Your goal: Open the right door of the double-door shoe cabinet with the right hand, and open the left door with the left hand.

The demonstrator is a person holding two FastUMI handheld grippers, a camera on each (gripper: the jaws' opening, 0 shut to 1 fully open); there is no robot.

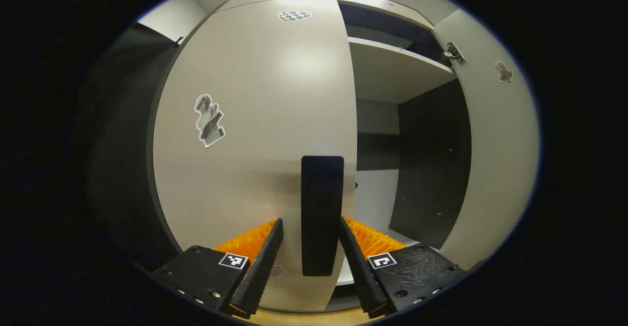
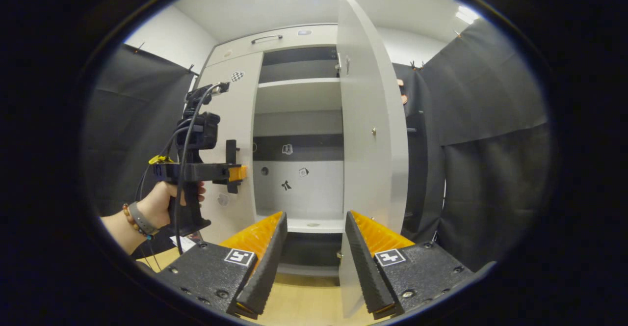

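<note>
L gripper [image 1: 311,240] jaws wide apart, straddling black handle [image 1: 322,215] on left door [image 1: 255,120], fingers not pressing it; door closed. R gripper [image 2: 314,240] jaws open, empty, back from shoe cabinet [image 2: 299,120]. Right door [image 2: 373,129] swung open, shelves visible. Hand [image 2: 159,203] holds L gripper at left door handle

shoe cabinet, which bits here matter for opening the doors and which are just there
For the job:
left door, closed
its handle, between the left gripper fingers
right door, open
right gripper

Just there:
stickers
shelf
black curtain
</note>
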